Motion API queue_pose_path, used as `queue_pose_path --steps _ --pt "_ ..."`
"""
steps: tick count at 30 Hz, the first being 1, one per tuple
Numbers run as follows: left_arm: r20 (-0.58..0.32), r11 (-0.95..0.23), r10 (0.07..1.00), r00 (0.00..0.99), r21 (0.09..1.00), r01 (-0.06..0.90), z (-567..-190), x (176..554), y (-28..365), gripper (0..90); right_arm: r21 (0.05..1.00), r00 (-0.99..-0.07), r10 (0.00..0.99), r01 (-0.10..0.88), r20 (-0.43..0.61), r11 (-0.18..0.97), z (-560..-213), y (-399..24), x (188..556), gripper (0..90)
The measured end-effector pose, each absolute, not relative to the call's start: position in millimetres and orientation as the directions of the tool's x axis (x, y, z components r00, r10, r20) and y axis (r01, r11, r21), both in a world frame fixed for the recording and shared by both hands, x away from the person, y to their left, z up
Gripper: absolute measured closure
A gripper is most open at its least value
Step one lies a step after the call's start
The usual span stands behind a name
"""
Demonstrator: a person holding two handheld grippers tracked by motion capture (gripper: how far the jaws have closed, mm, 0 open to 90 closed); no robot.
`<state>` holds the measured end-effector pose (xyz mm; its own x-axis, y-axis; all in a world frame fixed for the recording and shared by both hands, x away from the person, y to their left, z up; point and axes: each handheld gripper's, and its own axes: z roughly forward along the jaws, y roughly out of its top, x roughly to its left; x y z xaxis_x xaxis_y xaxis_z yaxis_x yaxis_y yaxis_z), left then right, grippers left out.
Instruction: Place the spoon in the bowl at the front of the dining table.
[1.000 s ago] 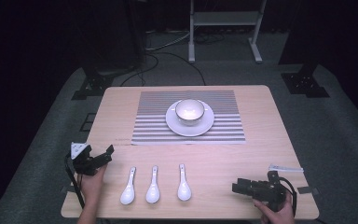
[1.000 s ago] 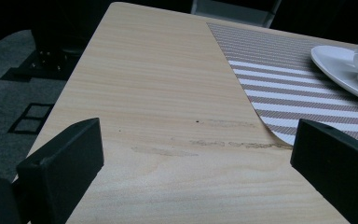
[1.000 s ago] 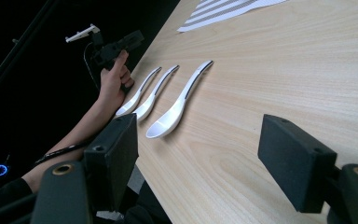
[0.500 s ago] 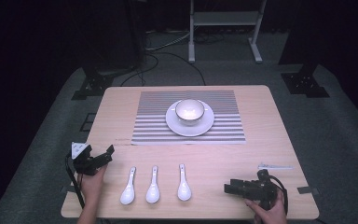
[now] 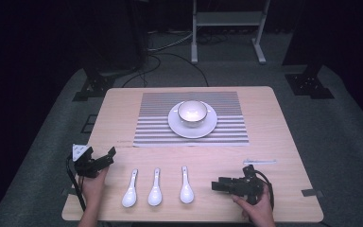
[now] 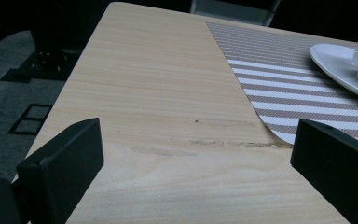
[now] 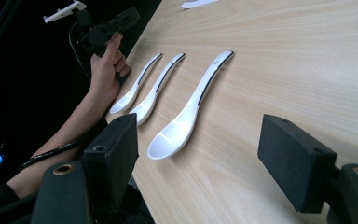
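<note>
Your right tongs (image 5: 223, 185) sit low at the near edge of the desk (image 5: 283, 142), jaws spread wide and holding nothing, pointed at the nearest spoon (image 5: 186, 187). That spoon is the right-hand one of three lying side by side, bowls toward you and handles away; the middle spoon (image 5: 155, 188) and the far-left spoon (image 5: 131, 190) lie just beside it. You look to be at the approach step, before any grasp. Next, slide the right tongs on until the spoon's handle (image 7: 212, 77) lies between the jaws, then close. Your left tongs (image 5: 105, 158), left of the spoons, are open and empty too. Beyond the spoons lies a striped mat (image 5: 227, 130) carrying a saucer (image 5: 208, 130) with a cup (image 5: 192, 112), probably where the spoon goes.
</note>
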<state>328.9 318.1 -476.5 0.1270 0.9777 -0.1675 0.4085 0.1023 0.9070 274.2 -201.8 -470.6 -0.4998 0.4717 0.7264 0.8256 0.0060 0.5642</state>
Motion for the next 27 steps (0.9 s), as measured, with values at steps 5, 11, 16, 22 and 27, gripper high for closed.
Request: queue_pose_path --steps 5,11,16,22,27 --pt "-0.169 0.103 0.977 0.128 0.907 0.409 -476 329 318 1.3 0.562 -0.503 0.473 0.827 0.723 0.021 -467 -188 283 27.8" --pt "-0.17 0.105 0.977 0.127 0.907 0.408 -477 329 318 1.3 0.555 -0.506 0.47 0.831 0.724 0.038 -464 -173 295 27.9" --pt "-0.171 0.106 0.977 0.127 0.907 0.407 -477 329 319 1.3 0.561 -0.526 0.472 0.824 0.708 0.078 -459 -158 304 27.9" --pt "-0.173 0.107 0.976 0.129 0.907 0.408 -477 329 319 1.3 0.551 -0.524 0.477 0.829 0.705 0.097 -459 -144 315 28.1" --pt "-0.176 0.109 0.976 0.13 0.906 0.409 -477 329 319 1.3 0.54 -0.522 0.481 0.834 0.705 0.114 -464 -134 323 28.3"
